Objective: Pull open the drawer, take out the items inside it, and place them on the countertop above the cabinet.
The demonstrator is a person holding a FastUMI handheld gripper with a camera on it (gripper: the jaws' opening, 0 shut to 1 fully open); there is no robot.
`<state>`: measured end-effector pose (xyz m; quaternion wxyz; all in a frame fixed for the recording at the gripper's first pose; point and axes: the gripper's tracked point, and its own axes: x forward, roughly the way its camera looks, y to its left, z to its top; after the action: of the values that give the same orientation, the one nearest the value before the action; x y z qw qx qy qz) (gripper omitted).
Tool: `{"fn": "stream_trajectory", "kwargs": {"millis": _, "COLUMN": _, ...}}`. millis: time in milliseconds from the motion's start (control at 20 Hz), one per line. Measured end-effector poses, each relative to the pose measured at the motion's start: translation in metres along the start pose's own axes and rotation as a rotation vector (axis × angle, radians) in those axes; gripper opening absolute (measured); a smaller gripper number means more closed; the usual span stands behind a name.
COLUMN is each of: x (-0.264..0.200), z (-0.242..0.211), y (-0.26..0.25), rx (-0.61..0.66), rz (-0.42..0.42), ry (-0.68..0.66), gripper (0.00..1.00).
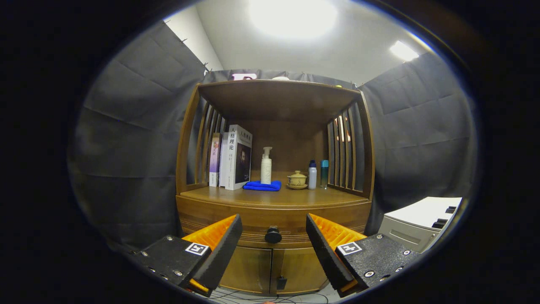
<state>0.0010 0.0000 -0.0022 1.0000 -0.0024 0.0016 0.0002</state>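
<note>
A: Going from the left, what are you seeing that worries you?

B: On the desk [270, 198] above the cabinet [253, 270], some books [234, 158] are standing at the left end. Next to them a pump bottle [266, 165] is sitting on a folded blue cloth [262, 185], then a small lidded cup [297, 180], then two small bottles [316, 174]. So the back of the desk is already crowded, and only the front strip is staying free.

A: And the claw?

B: The claw [274, 242] is spread wide and is gripping nothing. The drawer [274, 219] is looking closed, and its dark round knob [273, 234] is lying between the two fingers, but beyond them, not touching.

A: What could be going wrong from here?

B: I am thinking the knob is small and round. If the fingers are closing while the claw is off centre, one finger [219, 249] is meeting the knob first and it is slipping out. If they are closing too early, they are catching only air.

A: Anything lower down?

B: A second handle [281, 282] is hanging on the cabinet doors below. Coming in too low, the claw could be taking that one instead.

A: And later?

B: I cannot see what is inside the drawer. When items are going up on the desk, a careless arm could be knocking over the tall bottles.
</note>
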Motion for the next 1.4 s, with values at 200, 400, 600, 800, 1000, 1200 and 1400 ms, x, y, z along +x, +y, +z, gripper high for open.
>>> {"fn": "stream_trajectory", "kwargs": {"millis": 200, "x": 0.001, "z": -0.002, "y": -0.001, "rx": -0.003, "rz": -0.004, "ry": 0.005, "gripper": 0.95}}
{"fn": "stream_trajectory", "kwargs": {"millis": 400, "x": 0.006, "z": -0.008, "y": -0.001, "rx": -0.001, "rz": -0.007, "ry": 0.021, "gripper": 0.95}}
{"fn": "stream_trajectory", "kwargs": {"millis": 600, "x": 0.017, "z": -0.017, "y": -0.004, "rx": 0.03, "rz": -0.033, "ry": 0.049, "gripper": 0.95}}
{"fn": "stream_trajectory", "kwargs": {"millis": 800, "x": 0.034, "z": -0.022, "y": -0.004, "rx": 0.04, "rz": -0.061, "ry": 0.083, "gripper": 0.95}}
{"fn": "stream_trajectory", "kwargs": {"millis": 1000, "x": 0.061, "z": -0.033, "y": -0.009, "rx": 0.078, "rz": -0.092, "ry": 0.115, "gripper": 0.95}}
{"fn": "stream_trajectory", "kwargs": {"millis": 1200, "x": 0.086, "z": -0.06, "y": -0.007, "rx": 0.088, "rz": -0.093, "ry": 0.185, "gripper": 0.95}}
{"fn": "stream_trajectory", "kwargs": {"millis": 1400, "x": 0.11, "z": -0.09, "y": -0.008, "rx": 0.086, "rz": -0.085, "ry": 0.282, "gripper": 0.95}}
